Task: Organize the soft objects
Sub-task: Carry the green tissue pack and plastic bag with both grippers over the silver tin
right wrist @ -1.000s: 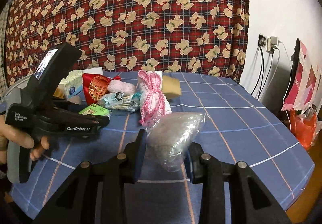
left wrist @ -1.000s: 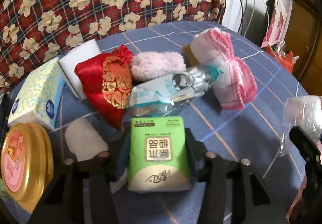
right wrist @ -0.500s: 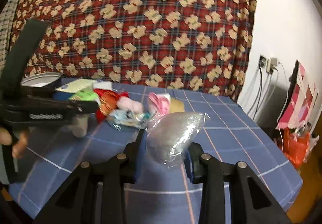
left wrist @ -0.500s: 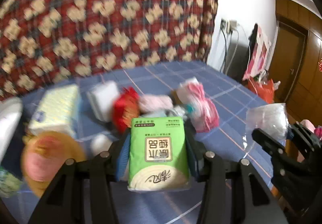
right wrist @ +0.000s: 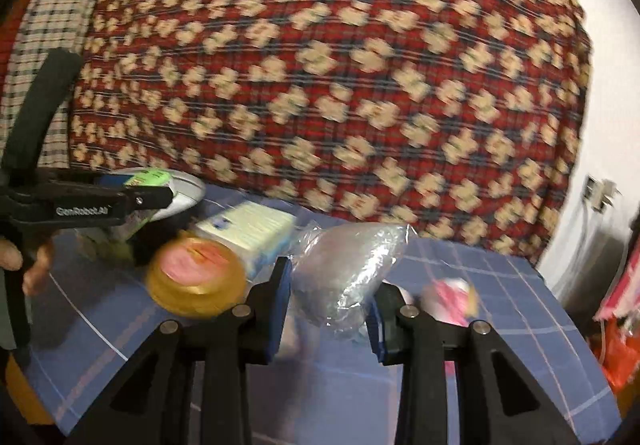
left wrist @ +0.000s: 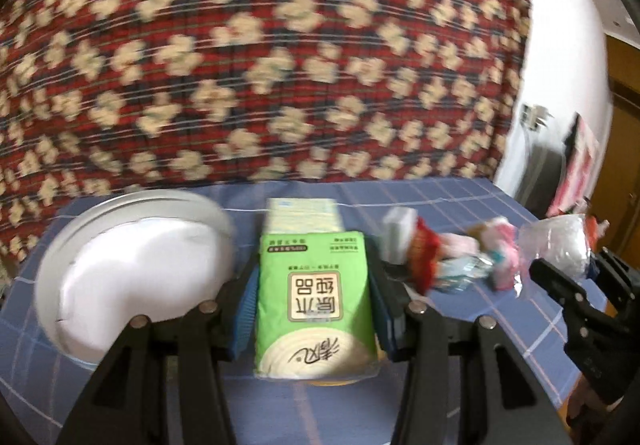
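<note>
A: What is gripped by the left tool (left wrist: 314,299)?
B: A green plastic-wrapped tissue pack (left wrist: 316,301) is clamped between its 2 blue pads, above the blue checked surface (left wrist: 460,201). A round white-lined metal bowl (left wrist: 132,269) is seen just left of it.

A: And the right tool (right wrist: 328,303)?
B: It is closed on a clear crinkled plastic bag (right wrist: 344,269), held off the surface. A round gold tin with a pink lid (right wrist: 196,279) lies below left, blurred.
</note>
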Tool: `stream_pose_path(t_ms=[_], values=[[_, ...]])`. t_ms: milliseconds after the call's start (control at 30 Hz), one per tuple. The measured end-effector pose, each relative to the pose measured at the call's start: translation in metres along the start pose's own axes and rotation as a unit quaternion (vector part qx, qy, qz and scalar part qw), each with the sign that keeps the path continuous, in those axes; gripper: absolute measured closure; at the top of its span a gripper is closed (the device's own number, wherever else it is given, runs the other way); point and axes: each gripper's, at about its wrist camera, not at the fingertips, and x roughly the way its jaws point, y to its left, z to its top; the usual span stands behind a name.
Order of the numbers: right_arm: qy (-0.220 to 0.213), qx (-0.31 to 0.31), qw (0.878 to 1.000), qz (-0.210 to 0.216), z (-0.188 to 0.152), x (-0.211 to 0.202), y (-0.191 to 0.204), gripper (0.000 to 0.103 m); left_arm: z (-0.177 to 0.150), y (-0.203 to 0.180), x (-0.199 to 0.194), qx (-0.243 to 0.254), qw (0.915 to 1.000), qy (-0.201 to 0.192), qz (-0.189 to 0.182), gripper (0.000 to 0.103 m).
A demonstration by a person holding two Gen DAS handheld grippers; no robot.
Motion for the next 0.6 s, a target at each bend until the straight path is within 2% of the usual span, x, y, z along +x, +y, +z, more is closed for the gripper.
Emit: stream_pose_path(t_ms=[267, 600], values=[[-0.023, 0.001, 0.997, 0.078, 0.037, 0.038, 0.067, 0.066, 0.002, 0.073, -0.008, -0.041, 0.9969, -0.010, 0.066, 0.054], [-0.026, -0.008, 0.990, 0.141, 0.072, 0.100, 0.148, 0.066, -0.001, 0.146, 0.010, -0.095, 0.9834, -0.001, 0.155, 0.054]])
